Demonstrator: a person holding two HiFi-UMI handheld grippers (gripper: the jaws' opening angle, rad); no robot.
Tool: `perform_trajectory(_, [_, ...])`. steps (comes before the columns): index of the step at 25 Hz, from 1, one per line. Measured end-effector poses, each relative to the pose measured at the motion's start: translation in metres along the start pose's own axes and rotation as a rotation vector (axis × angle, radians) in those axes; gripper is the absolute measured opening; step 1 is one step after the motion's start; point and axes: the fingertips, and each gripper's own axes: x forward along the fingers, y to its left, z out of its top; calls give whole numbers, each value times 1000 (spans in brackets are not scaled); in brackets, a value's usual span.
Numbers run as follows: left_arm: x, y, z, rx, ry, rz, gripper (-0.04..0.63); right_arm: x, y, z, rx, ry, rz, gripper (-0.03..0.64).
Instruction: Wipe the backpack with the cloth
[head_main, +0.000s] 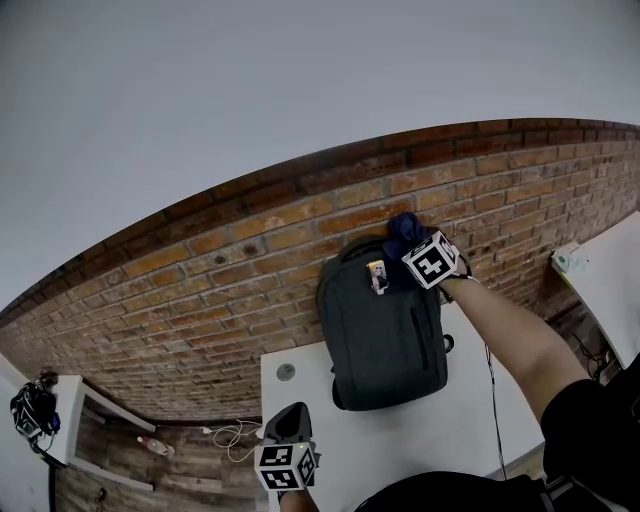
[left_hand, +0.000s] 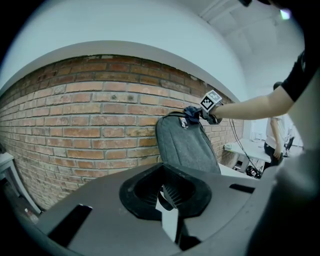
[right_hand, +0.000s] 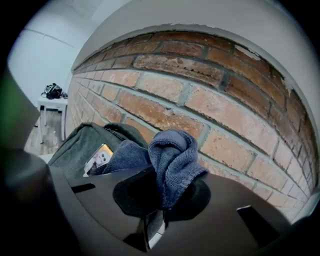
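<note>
While we press a bunched blue terry cloth (right_hand: 172, 155) to the top of a dark grey fabric backpack (head_main: 385, 330), the bag stands on its base on a white table (head_main: 300, 400). Its long axis runs up from the tabletop. Its top and carry handle lean back against a red brick wall (head_main: 250, 240), and its flat front panel faces us.

Our right gripper (head_main: 412, 250) is clenched on the cloth, whose looped pile folds into a soft knot out of the jaws. The knot sits at the bag's upper right corner, just beside the bricks. The right gripper view shows the cloth touching the backpack's top edge next to a small yellow-edged picture tag (right_hand: 98, 159) fixed near the zip.

Our left gripper (head_main: 288, 418) hangs low at the table's near edge, well apart from the bag. Its ribbed jaws are pressed together with nothing between them.

The backpack's cloth is a fine, matte weave, rounded at the shoulders and squarer at the base. A vertical zip line runs down the right of the front panel. The bricks are rough, with pale mortar joints. A round grey grommet (head_main: 286, 372) is set in the smooth tabletop left of the bag.
</note>
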Motion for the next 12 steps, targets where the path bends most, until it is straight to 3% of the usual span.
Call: perform_trajectory(12, [-1,-4,0,3,-1,0,-11,-8,-12,-12,-41,2,-41,37])
